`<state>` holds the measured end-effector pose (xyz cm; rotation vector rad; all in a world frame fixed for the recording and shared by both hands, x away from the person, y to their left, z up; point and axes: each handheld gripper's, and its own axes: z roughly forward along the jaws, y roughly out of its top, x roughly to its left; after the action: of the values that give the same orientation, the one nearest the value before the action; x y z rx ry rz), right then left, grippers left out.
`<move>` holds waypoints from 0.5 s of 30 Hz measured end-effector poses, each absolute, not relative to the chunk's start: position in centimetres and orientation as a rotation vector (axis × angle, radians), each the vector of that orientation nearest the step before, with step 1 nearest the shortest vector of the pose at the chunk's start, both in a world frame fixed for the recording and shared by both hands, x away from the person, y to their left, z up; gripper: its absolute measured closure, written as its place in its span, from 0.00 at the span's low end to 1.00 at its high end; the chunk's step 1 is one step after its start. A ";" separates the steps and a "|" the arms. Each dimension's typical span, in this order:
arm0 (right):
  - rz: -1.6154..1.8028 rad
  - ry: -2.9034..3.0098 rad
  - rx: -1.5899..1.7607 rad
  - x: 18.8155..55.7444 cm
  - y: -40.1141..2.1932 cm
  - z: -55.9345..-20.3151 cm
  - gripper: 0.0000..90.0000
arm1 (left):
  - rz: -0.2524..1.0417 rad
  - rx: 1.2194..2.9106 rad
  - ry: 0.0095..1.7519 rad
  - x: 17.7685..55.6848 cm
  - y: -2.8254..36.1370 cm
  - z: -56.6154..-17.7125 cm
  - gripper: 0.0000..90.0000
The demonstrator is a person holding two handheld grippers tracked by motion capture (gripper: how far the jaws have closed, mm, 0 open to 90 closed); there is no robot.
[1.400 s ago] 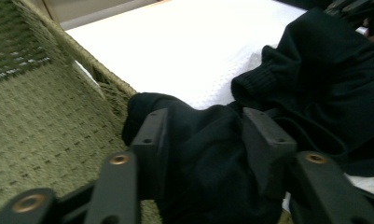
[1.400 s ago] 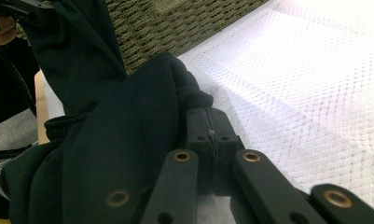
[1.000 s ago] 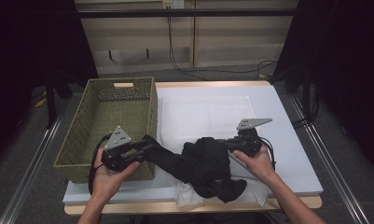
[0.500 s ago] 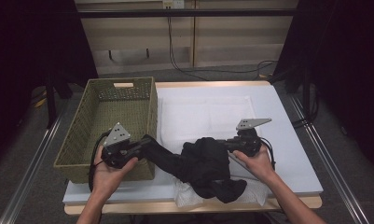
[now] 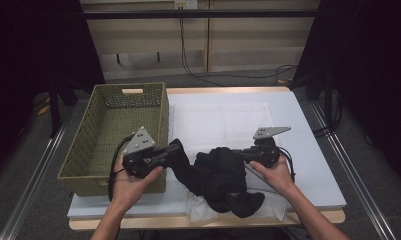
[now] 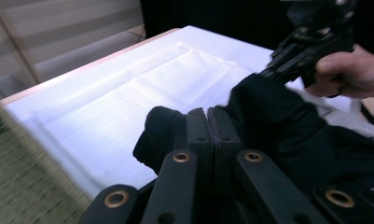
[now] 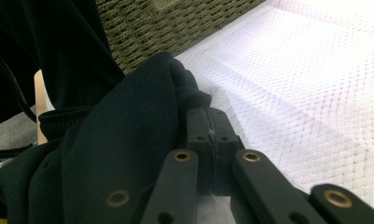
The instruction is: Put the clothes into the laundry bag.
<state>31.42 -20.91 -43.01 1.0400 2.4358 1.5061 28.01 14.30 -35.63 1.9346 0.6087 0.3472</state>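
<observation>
Garment place: the black, soft cloth garment lies in a heap at the near edge of the white table, strung between my two grippers, with its near end drooping over a white mesh sheet at the table's front.
Left end: one fold of the garment reaches left to my left gripper, just beside the near right corner of the olive-green woven basket.
Right end: the other end meets my right gripper, which points left into the heap.
Garment look: matt black, thick, crumpled, with a ribbed hem or cuff showing in the right gripper view; I cannot tell what kind of garment it is.
Garment shape: bunched high in the middle, a narrow band pulled out toward the left.
Left fingers: my left fingers are pressed together with a rolled edge of the black cloth pinched right at their tips; they have just been closing on it.
Right fingers: my right fingers are pressed together too, only a thin seam between the pads, with a fold of the garment bunched against and around their tips, pinched there.
Hands: my left hand grips its tool over the basket's near corner; my right hand holds its own over the table.
Across: in the left gripper view the right gripper sits at the far end of the cloth.
</observation>
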 end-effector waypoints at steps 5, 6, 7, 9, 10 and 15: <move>1.508 2.435 1.046 31.4 -20.9 -43.0 0.99 | 0.332 1.935 0.576 28.0 12.8 -35.2 0.99; 1.507 2.433 1.044 31.4 -20.9 -43.0 0.99 | 0.327 1.939 0.559 28.0 12.0 -35.2 0.99; 1.506 2.436 1.042 31.4 -20.9 -43.0 0.99 | 0.314 1.940 0.549 28.0 11.6 -35.2 0.99; 1.509 2.433 1.038 31.4 -20.9 -43.0 0.99 | 0.298 1.945 0.537 28.0 10.7 -35.3 0.99; 1.509 2.435 1.036 31.4 -20.9 -43.0 0.99 | 0.290 1.952 0.525 28.1 10.3 -35.4 0.99; 1.509 2.435 1.037 31.3 -20.9 -43.0 0.99 | 0.263 1.966 0.496 28.1 8.5 -35.5 0.99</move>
<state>31.32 -20.90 -42.96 1.0372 2.4346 1.5087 28.13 8.49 -35.52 1.9662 0.4961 0.2632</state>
